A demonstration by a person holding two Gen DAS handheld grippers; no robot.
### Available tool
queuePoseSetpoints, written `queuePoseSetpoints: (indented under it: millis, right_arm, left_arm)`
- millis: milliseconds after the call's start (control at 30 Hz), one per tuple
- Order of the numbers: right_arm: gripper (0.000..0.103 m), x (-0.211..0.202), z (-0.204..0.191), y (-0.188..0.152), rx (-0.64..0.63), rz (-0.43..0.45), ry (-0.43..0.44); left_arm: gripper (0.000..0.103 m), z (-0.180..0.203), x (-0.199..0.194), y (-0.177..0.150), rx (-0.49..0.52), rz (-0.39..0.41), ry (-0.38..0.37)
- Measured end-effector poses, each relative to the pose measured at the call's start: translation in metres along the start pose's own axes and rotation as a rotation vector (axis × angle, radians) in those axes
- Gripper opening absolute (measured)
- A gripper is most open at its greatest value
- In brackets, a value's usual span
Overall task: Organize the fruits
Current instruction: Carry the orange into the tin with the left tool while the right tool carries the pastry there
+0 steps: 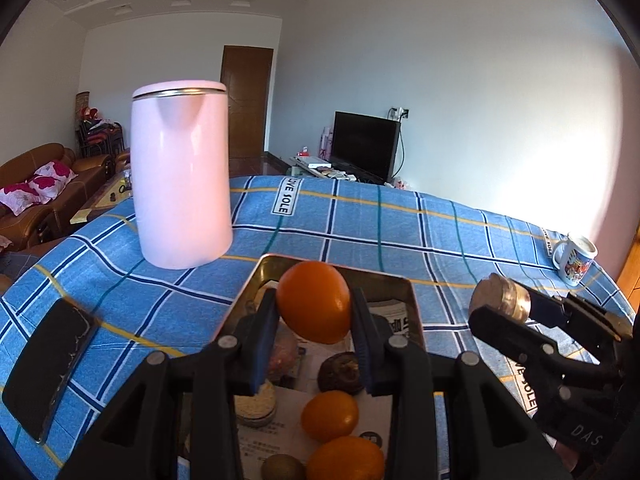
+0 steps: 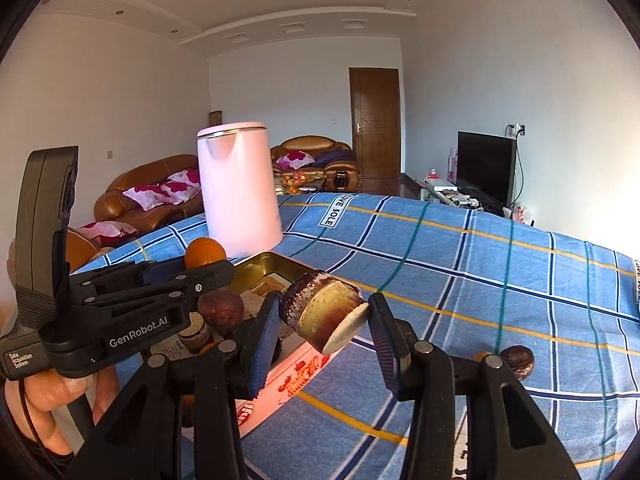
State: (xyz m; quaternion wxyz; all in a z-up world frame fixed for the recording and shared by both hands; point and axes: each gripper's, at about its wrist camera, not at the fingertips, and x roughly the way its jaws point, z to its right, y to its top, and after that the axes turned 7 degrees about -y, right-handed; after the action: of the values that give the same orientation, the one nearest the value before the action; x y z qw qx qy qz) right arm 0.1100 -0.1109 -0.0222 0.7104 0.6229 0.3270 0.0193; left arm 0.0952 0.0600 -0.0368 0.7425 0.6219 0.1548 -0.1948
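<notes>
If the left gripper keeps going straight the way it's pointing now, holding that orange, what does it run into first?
Probably the far wall of the gold metal tray: the left gripper, shut on the round orange, points forward and down over it. Beyond lies blue checked tablecloth. The pink kettle stands off to the left. Depth is uncertain.

orange [image 1: 314, 302]: round, lifted above tin [image 1: 414, 300] | cane piece [image 2: 326, 312]: brown, tilted; aloft beside tin
</notes>
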Motion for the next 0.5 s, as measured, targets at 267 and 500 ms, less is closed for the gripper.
queuePoseSetpoints:
  millis: [267, 500]
  right_arm:
    - [0.047, 0.03, -0.036, -0.006, -0.075, -0.085, 0.043]
    - [0.047, 0.048, -0.043, -0.012, -0.092, -0.156, 0.063]
  left_arm:
    - [0.036, -0.012, 0.009, -0.008, 0.0, -0.059, 0.001]
    - [0.037, -0.019, 0.016, -0.012, -0.009, -0.101, 0.013]
